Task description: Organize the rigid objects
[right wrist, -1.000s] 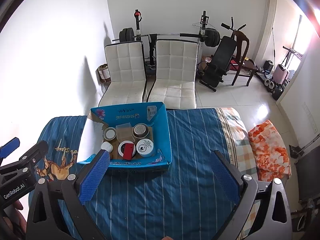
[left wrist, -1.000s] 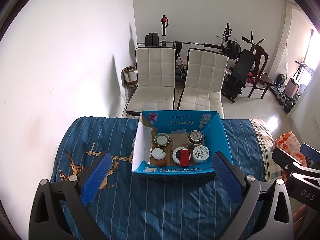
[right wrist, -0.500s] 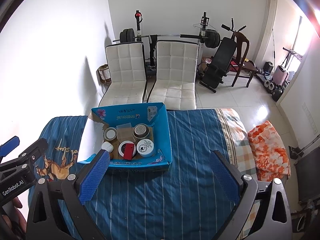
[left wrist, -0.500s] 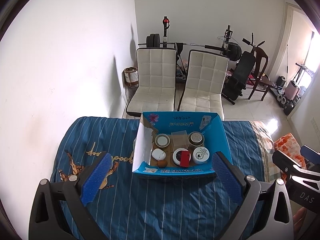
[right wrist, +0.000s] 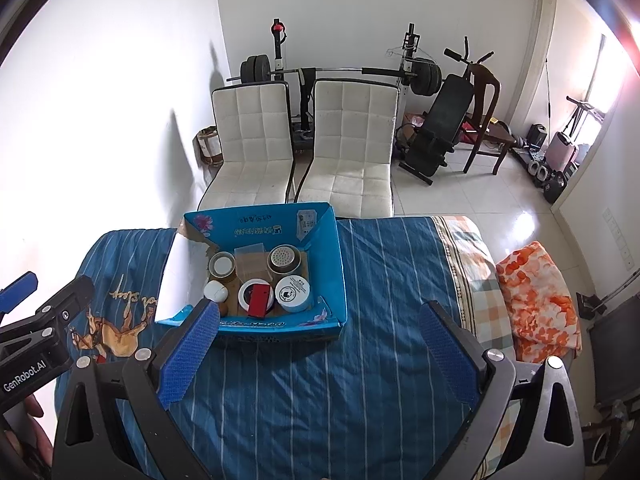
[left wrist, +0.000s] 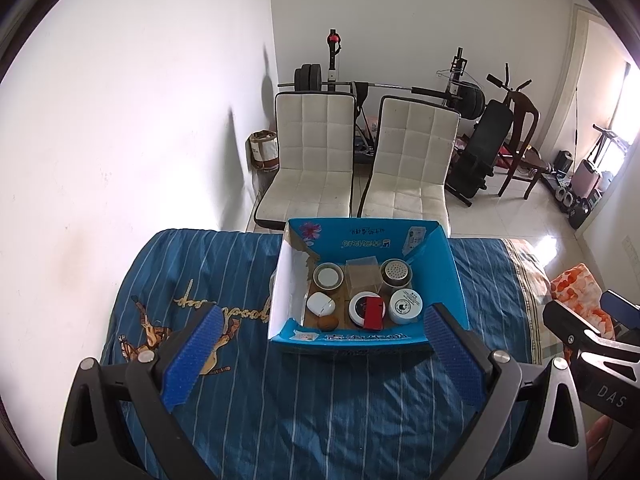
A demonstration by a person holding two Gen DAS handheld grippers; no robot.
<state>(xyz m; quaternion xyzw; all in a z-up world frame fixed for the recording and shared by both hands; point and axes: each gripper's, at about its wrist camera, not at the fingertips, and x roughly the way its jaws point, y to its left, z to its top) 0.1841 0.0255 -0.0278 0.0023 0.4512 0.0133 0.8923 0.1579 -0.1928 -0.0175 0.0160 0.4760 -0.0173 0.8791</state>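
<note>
On a striped blue bedspread (left wrist: 320, 420): blue box (left wrist: 452, 280) holding tins, white jars, red case (left wrist: 373, 313). Left gripper (left wrist: 322, 354) and right gripper (right wrist: 316, 354) spread wide, empty.

Right wrist view: left blue finger pad (right wrist: 188, 354) covers the blue cardboard box (right wrist: 334, 264) front-left corner and most of the small brown round object (right wrist: 223, 309) there. Left gripper (right wrist: 12, 312) cut by frame edge, so jaw gap is unreadable here. Red flat item (left wrist: 373, 312) hides part of the white round tin (left wrist: 357, 307) under it. Box print (left wrist: 362, 243) too small to read. Clear square container (left wrist: 362, 278) contents unclear. Right gripper (left wrist: 616, 320) clipped at left view's edge.
</note>
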